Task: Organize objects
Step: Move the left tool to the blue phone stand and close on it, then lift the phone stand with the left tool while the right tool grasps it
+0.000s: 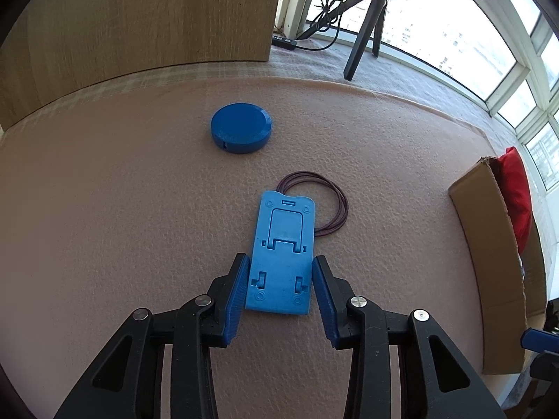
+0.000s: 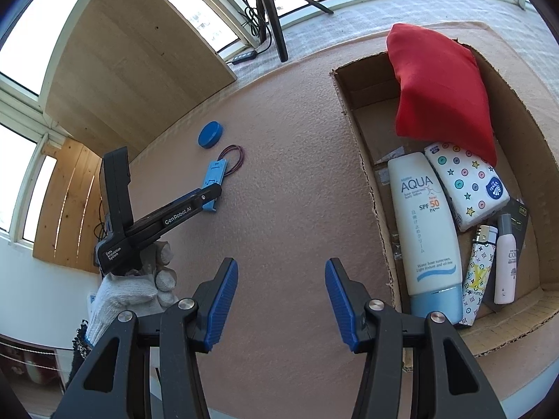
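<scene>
Phone stand | flat | long axis between left hand-held gripper pads

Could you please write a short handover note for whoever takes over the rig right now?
Left tool: open, straddling the near end of the light blue stand, not clamped.
Right tool: open, empty, above the bare mat beside the cardboard box.
In the box: red pouch, sunscreen tube, tissue pack, lighter, small bottle.
Left on the mat: stand, blue round case, elastic bands.
</scene>
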A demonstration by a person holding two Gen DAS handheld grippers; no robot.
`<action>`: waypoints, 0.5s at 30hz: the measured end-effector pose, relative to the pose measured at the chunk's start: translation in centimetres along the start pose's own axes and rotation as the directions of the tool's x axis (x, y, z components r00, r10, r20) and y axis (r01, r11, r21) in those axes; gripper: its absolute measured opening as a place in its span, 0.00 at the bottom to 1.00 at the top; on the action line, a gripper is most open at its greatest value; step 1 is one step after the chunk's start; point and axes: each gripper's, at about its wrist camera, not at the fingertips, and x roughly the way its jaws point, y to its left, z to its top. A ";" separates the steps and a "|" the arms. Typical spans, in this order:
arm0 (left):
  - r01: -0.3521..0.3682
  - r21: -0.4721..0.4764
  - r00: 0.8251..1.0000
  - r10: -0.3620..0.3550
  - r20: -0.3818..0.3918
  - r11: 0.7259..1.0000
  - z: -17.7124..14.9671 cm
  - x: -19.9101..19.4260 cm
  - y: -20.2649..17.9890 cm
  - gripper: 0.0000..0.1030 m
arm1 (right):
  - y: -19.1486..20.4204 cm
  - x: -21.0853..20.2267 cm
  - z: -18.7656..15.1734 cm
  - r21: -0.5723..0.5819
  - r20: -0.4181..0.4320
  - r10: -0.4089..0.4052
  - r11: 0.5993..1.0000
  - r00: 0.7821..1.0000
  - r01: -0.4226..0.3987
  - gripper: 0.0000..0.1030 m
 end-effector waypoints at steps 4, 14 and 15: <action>0.014 -0.044 1.000 -0.014 0.011 0.999 -1.2 -0.8 0.9 0.39 | 0.2 0.3 0.1 -0.005 -0.002 0.004 1.000 1.000 -0.004 0.47; 0.043 -0.029 0.999 -0.043 0.007 0.999 -5.9 -2.7 -0.4 0.39 | 1.8 1.7 -0.1 -0.047 -0.031 0.023 0.999 0.999 -0.024 0.47; 0.048 -0.029 0.999 -0.048 0.005 0.998 -6.4 -2.9 -0.6 0.39 | 2.0 1.8 -0.1 -0.051 -0.034 0.023 0.998 0.999 -0.025 0.47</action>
